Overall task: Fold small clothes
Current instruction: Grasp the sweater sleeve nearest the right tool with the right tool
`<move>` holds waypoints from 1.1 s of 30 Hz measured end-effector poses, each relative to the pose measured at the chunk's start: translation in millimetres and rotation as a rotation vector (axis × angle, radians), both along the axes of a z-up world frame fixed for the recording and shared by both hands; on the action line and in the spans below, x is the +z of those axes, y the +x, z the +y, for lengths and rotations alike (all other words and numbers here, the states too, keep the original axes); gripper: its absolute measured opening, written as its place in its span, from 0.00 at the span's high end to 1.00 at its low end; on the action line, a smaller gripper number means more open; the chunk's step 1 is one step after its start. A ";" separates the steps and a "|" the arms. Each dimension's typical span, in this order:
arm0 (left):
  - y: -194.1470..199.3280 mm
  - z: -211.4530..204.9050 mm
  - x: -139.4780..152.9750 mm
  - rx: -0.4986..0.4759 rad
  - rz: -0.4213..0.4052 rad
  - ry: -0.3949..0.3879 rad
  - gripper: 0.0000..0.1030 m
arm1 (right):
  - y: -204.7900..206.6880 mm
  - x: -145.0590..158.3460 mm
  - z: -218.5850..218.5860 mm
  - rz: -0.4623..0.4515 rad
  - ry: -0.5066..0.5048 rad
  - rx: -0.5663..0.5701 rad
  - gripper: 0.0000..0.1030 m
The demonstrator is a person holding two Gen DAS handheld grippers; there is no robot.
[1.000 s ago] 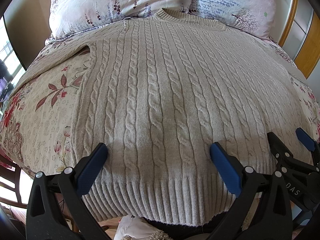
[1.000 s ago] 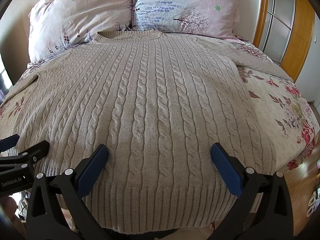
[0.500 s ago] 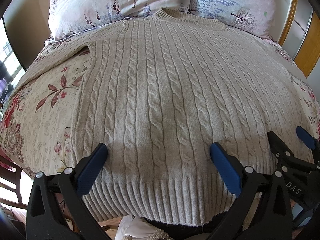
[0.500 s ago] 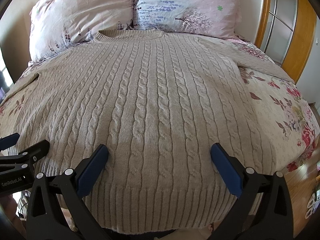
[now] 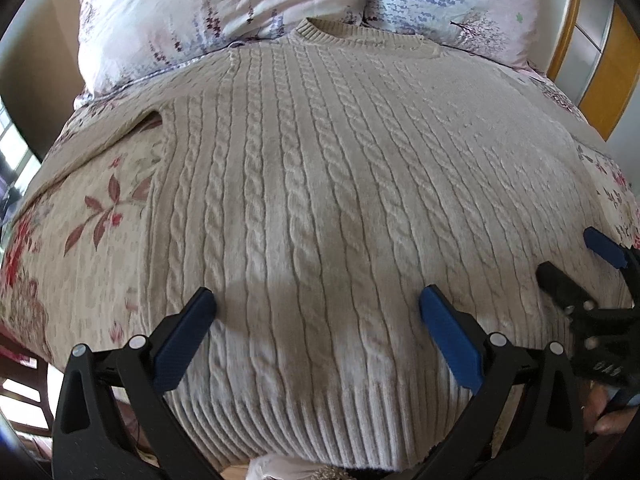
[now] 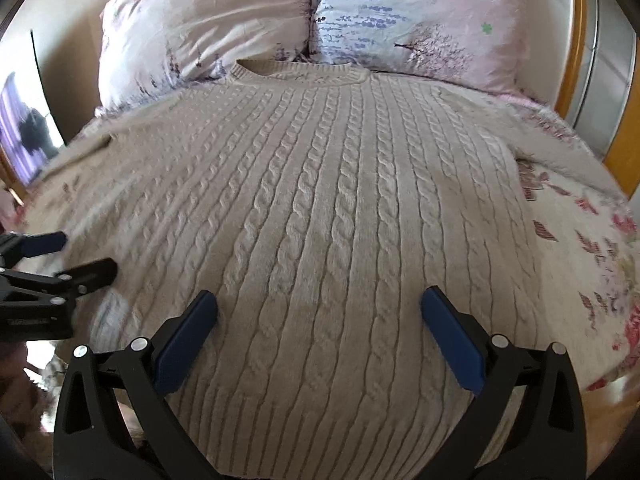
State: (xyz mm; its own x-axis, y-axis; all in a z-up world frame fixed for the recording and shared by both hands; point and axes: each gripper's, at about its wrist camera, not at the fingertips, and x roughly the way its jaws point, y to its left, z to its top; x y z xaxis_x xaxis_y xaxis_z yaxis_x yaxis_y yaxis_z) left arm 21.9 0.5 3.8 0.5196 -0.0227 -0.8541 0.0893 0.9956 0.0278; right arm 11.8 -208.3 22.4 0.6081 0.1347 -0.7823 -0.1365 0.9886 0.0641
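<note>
A beige cable-knit sweater lies flat and face up on the bed, collar toward the pillows, ribbed hem toward me; it also fills the right wrist view. My left gripper is open and empty, hovering over the sweater's lower left part. My right gripper is open and empty over the lower right part. The right gripper shows at the right edge of the left wrist view, and the left gripper shows at the left edge of the right wrist view. Both sleeves spread out to the sides.
Two floral pillows stand at the head of the bed. A floral bedspread shows on both sides of the sweater. A wooden door frame is at the right. The bed's foot edge is just below the hem.
Both grippers have moved forward and up over the sweater, away from the hem. The jaws stay open. The sweater has not moved.
</note>
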 end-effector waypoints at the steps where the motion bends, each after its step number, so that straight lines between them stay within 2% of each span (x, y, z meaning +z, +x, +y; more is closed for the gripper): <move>1: 3.6 0.4 0.9 -0.010 -0.004 -0.002 0.02 | 5.9 6.0 -11.2 0.005 0.054 -0.013 0.11; 4: 17.3 4.0 3.4 -0.030 -0.005 -0.043 0.02 | 27.5 23.8 -57.4 0.014 0.182 -0.117 0.15; 7: 32.4 6.4 8.6 -0.047 -0.014 -0.074 0.02 | 54.0 36.5 -119.3 0.031 0.298 -0.288 0.19; 11: 49.3 7.1 18.8 -0.055 -0.055 -0.082 0.02 | 85.1 39.8 -187.8 0.060 0.370 -0.476 0.24; 17: 77.5 10.9 28.6 -0.049 -0.060 -0.122 0.02 | 115.1 29.6 -267.5 0.075 0.450 -0.706 0.33; 20: 90.3 14.2 32.8 -0.046 -0.056 -0.138 0.02 | 122.1 16.3 -296.2 0.098 0.513 -0.802 0.41; 24: 103.3 15.3 36.7 -0.026 -0.069 -0.090 0.02 | 123.4 4.4 -318.7 0.104 0.573 -0.881 0.51; 33: 117.7 20.2 35.2 -0.019 -0.104 -0.108 0.02 | 122.0 -1.0 -339.0 0.062 0.570 -0.971 0.81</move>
State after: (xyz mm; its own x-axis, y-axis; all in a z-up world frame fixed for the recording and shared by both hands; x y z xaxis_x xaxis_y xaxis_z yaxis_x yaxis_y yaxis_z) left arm 139.6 20.8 39.1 0.6041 -0.1224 -0.7875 0.1108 0.9914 -0.0691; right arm 133.9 -547.3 21.4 0.6122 -0.0276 -0.7903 0.6935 0.4988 0.5198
